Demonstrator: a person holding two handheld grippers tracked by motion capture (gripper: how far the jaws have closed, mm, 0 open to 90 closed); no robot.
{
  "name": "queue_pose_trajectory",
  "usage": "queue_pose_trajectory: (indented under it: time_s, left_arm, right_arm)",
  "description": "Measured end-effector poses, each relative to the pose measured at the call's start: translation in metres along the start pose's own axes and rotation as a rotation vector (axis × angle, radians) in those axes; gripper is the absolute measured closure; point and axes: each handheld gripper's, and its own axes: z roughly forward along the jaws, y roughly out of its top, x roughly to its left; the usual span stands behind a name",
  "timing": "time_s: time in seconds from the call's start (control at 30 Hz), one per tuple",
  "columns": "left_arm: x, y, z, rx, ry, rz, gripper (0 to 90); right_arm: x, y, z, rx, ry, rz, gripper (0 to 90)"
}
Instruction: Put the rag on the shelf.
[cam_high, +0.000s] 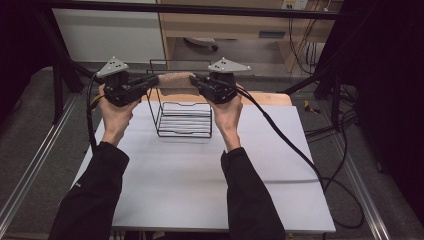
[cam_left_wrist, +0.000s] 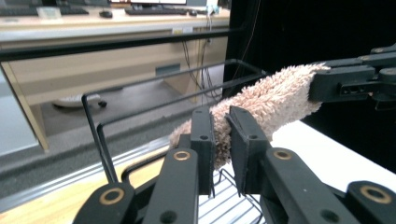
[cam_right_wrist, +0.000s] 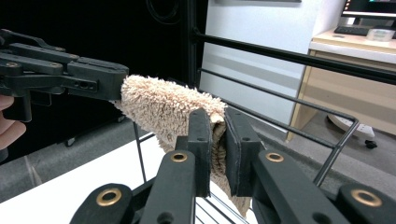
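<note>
A fluffy beige terry towel, bunched into a roll, runs left to right above a black wire rack. The left gripper and right gripper each pinch one end. The rack stands on a white tabletop; wooden desks stand behind.

A white table fills the middle of the high view. Beyond it, at twelve o'clock, stands a wooden desk. Black cables trail on the grey floor at three o'clock.
</note>
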Motion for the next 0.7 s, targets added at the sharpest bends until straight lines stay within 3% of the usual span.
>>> queue_pose_trajectory:
  time_s: [0.27,0.43,0.7]
  left_arm:
    - [0.002,0.001,-0.004,0.028,-0.003,-0.021,72.1]
    - [0.007,0.013,-0.007,0.015,-0.001,-0.071,70.5]
    - [0.01,0.032,0.0,0.033,0.004,-0.106,83.6]
  right_arm:
    - [0.001,-0.004,0.0,0.004,0.007,-0.005,82.0]
    - [0.0,-0.005,0.0,0.002,0.01,-0.008,82.1]
    - [0.001,-0.007,0.0,0.01,0.013,-0.022,82.0]
